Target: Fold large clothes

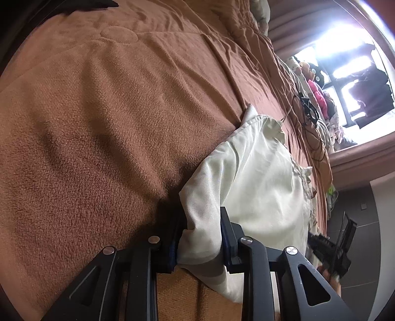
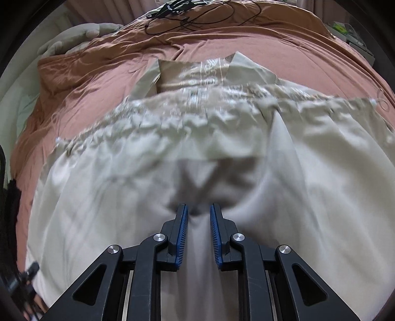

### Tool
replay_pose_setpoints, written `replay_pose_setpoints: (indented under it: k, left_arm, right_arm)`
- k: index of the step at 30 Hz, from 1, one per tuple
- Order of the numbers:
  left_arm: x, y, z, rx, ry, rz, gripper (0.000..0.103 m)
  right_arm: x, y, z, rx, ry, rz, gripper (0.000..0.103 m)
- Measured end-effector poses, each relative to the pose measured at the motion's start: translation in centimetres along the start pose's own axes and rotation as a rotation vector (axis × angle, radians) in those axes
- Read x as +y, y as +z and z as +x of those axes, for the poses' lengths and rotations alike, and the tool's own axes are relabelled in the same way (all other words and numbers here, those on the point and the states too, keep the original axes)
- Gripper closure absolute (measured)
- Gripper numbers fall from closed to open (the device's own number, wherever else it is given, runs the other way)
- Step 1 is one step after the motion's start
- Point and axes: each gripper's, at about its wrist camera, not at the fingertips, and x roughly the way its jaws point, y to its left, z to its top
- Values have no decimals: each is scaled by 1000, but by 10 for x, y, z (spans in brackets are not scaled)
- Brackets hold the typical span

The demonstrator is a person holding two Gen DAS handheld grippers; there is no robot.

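Note:
A large cream garment (image 2: 222,153) with a ruffled band and an embroidered top lies spread on a brown bed blanket (image 2: 98,74). In the left wrist view the same cream garment (image 1: 259,177) lies bunched on the blanket (image 1: 111,111). My left gripper (image 1: 201,222) is shut on a thick bunch of its edge, which fills the space between the fingers. My right gripper (image 2: 198,210) sits low over the middle of the garment with its blue-padded fingers (image 2: 181,232) slightly apart; a fold of cloth runs between them. The right gripper also shows at the edge of the left wrist view (image 1: 330,249).
Black cables (image 2: 197,17) lie at the far end of the bed; they also show in the left wrist view (image 1: 308,111). A grey pillow (image 2: 79,37) sits at the far left. A bright window (image 1: 345,61) and a heap of coloured clothes (image 1: 318,93) are beyond the bed.

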Motion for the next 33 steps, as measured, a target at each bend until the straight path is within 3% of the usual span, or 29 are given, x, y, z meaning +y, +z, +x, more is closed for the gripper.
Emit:
replay_pose_setpoints:
  k: [4, 8, 13, 16, 27, 33]
  left_arm:
    - [-6, 1, -2, -1, 7, 2, 81]
    - [-20, 3, -15, -21, -14, 25, 85]
    - [-40, 6, -32, -38, -59, 49, 87]
    - [-57, 7, -44, -52, -88, 81, 87]
    - [-118, 5, -77, -86, -155, 199, 90]
    - [-154, 1, -92, -97, -193, 263, 91]
  right_arm:
    - [-6, 19, 9, 14, 40, 27, 85]
    - [-7, 14, -14, -1, 87, 34, 85]
    - [-9, -21, -54, -24, 161, 23, 77]
    - [-15, -45, -75, -30, 194, 27, 67]
    - [-27, -127, -92, 11, 287, 73, 67]
    - [-22, -156, -88, 34, 316, 64, 76]
